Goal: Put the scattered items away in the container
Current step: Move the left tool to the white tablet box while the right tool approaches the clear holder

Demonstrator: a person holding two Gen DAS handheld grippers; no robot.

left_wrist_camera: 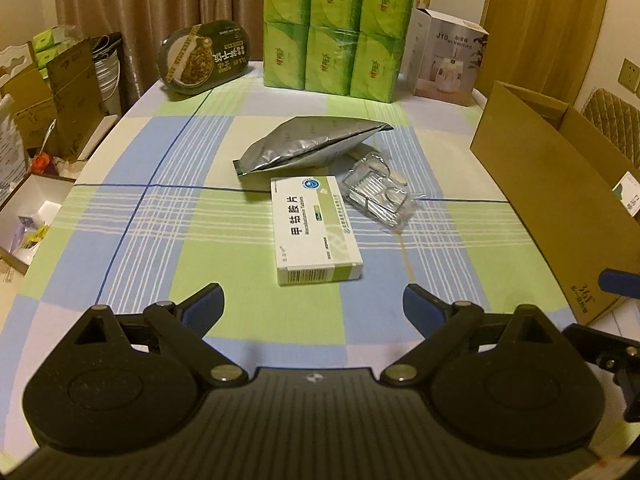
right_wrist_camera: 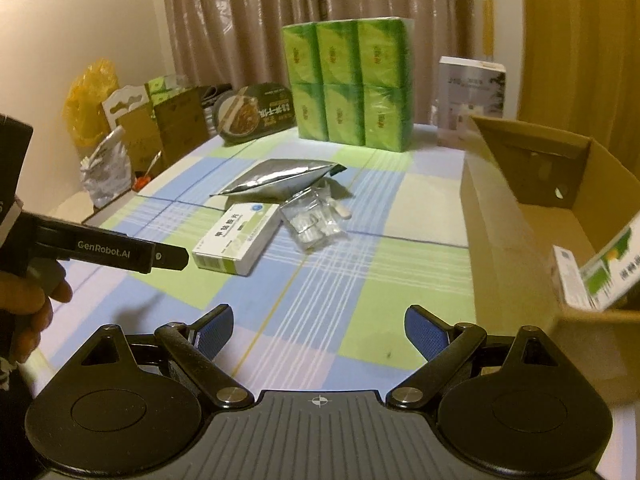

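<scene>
Checked in blue, green and cream, the tablecloth (left_wrist_camera: 132, 216) covers a table set against tan curtains (right_wrist_camera: 224, 20). At the far left of the table a dark oval food tray (left_wrist_camera: 206, 56) leans upright, and just right of it stands a stack of green tissue packs (left_wrist_camera: 338, 28), with a white humidifier box (left_wrist_camera: 450, 60) beyond that.

In the middle of the cloth lies a silver foil pouch (left_wrist_camera: 308, 146). Just in front of it rests a white medicine box (left_wrist_camera: 314, 228), and beside that box, to its right, a clear bag of small parts (left_wrist_camera: 378, 192) lies partly under the pouch's edge.

At the right edge sits an open cardboard box (left_wrist_camera: 560, 184); the right wrist view shows a green-and-white carton (right_wrist_camera: 600, 272) already inside it.

The left gripper (left_wrist_camera: 313, 300) hovers just short of the medicine box, jaws spread wide and holding nothing. The right gripper (right_wrist_camera: 319, 322) hangs over bare cloth, near the cardboard box, jaws likewise wide apart and empty.
</scene>
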